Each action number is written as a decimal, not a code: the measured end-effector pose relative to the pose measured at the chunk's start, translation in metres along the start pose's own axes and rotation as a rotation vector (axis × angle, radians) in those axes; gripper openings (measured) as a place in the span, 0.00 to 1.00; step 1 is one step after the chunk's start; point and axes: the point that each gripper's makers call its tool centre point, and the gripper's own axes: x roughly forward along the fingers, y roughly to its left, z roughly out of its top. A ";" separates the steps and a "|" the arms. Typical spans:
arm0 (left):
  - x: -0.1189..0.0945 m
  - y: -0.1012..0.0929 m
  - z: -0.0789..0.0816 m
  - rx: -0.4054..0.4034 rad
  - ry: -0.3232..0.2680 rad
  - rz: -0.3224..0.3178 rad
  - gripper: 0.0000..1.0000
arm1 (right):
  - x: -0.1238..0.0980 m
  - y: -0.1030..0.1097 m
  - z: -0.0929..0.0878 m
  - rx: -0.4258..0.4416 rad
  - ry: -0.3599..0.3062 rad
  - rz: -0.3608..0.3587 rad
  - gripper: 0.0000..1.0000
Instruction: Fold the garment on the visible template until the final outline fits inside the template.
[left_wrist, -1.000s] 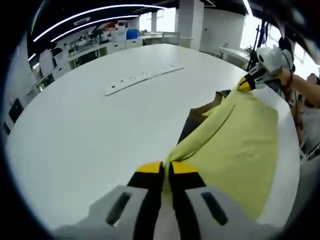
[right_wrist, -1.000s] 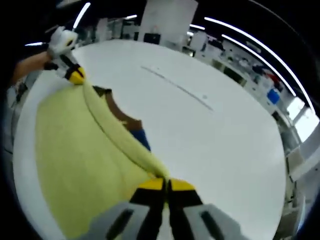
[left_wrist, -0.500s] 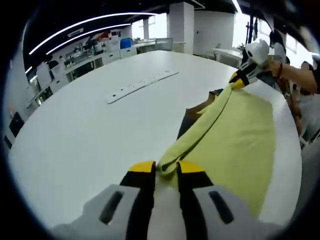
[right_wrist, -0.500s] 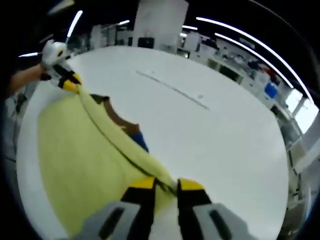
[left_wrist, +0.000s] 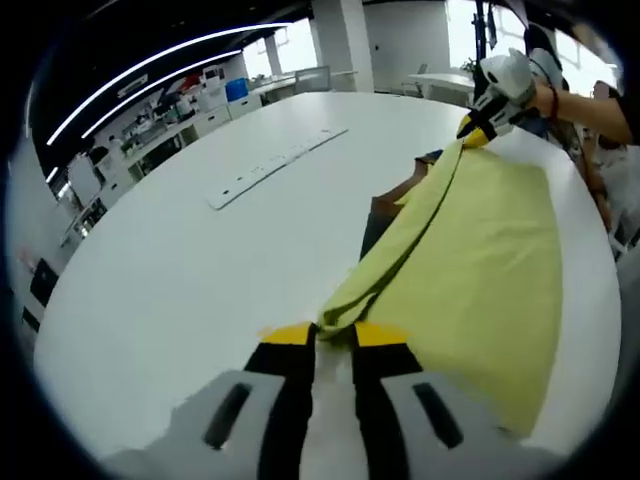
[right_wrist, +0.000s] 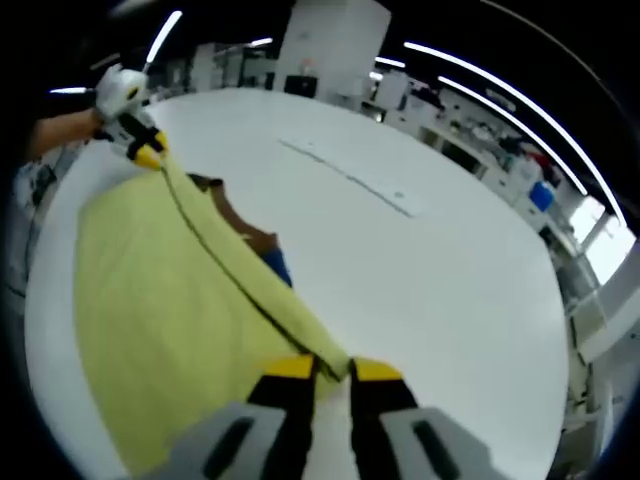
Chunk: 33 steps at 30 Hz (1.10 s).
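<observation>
Both tongs stretch a yellow garment's folded edge over the white bench.

Left tongs (left_wrist: 331, 338) and right tongs (right_wrist: 333, 368) each pinch an end of the yellow garment (left_wrist: 490, 250), jaws slightly apart around the cloth. From each, the edge runs toward the other at 1 and 11 o'clock, over a brown template (right_wrist: 240, 228). Since a second ago, the jaws have spread slightly.

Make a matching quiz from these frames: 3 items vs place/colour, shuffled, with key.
Items:
1. garment
2. template
3. white strip

Descriptions:
A. long, flat on bare table, apart from the cloth
B. yellow, edge stretched between the two grippers
C. brown, peeking out from under the cloth's edge

Pairs: 1-B, 2-C, 3-A
</observation>
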 end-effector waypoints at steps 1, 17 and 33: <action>0.000 0.002 0.000 -0.039 -0.005 0.002 0.02 | 0.000 0.000 0.002 0.001 -0.008 0.001 0.00; -0.005 0.013 0.002 -0.360 -0.079 0.057 0.01 | -0.001 -0.005 0.012 0.254 -0.074 0.004 0.00; -0.019 0.020 -0.004 -0.421 -0.130 0.120 0.33 | -0.017 -0.008 0.017 0.553 -0.115 0.020 0.46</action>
